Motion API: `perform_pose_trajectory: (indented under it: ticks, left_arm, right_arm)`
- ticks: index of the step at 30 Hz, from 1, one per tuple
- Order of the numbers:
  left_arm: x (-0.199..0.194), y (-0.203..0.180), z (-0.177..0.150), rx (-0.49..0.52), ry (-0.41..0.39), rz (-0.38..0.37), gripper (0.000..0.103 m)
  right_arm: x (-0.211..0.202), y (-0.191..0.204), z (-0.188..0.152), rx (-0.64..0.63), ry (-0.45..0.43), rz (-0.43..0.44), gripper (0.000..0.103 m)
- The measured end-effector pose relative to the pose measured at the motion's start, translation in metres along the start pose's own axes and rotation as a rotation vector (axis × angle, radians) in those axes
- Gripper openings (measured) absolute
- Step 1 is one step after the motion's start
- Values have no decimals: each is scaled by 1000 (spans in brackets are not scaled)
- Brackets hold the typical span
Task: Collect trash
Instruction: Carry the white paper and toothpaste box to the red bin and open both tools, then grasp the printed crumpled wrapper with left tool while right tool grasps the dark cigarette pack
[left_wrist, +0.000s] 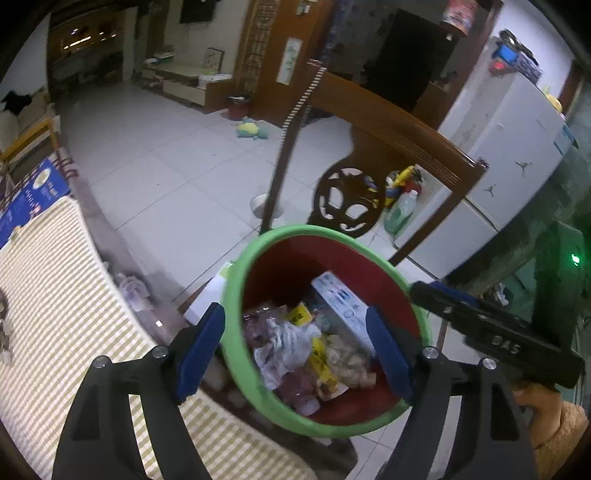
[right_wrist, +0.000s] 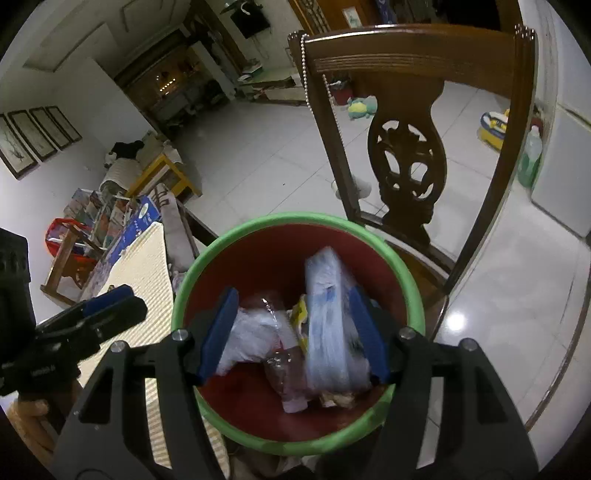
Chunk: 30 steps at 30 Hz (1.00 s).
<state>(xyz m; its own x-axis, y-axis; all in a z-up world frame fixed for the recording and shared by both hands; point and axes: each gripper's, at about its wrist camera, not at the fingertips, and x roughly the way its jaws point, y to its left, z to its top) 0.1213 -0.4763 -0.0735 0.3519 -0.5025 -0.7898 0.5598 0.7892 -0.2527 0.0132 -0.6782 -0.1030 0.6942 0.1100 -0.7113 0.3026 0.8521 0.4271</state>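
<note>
Two tools are in view over one trash bin. At far left, the table (left_wrist: 66, 295), covered in a yellow-and-white striped cloth, carries a blue printed box (left_wrist: 33, 195) at its far end. Right of the table edge stands the trash bin (left_wrist: 236, 295), red inside with a green rim, on a white tiled floor (left_wrist: 155, 147). The left tool (left_wrist: 295, 350) hangs above the bin with its blue-padded fingers spread apart, one finger outside the left rim, the other over the interior; nothing is between them. In the bin lie a crumpled white plastic bag (left_wrist: 284, 343), a yellow wrapper (left_wrist: 301, 315), and a blue-and-white package (left_wrist: 341, 302) leaning against the far right wall. The right tool (right_wrist: 293, 332) is also released, fingers wide, directly over the bin contents; the blue-and-white package (right_wrist: 327, 332) appears blurred just beside its right finger, and contact cannot be determined. Beyond the bin stands a carved wooden chair (right_wrist: 406, 155). A white refrigerator (left_wrist: 509, 155) occupies the far right.
</note>
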Motion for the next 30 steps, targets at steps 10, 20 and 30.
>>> perform_pose_trajectory:
  ticks: [10, 20, 30]
  left_arm:
    - [-49, 133, -28, -239, -43, 234, 84]
    - [-101, 326, -85, -595, -50, 490, 85]
    - [-49, 420, -75, -729, 14, 419, 83]
  right_arm:
    - [19, 84, 0, -98, -17, 93, 63]
    - [89, 217, -31, -244, 112, 236, 65]
    - [146, 308, -38, -444, 230, 256, 74]
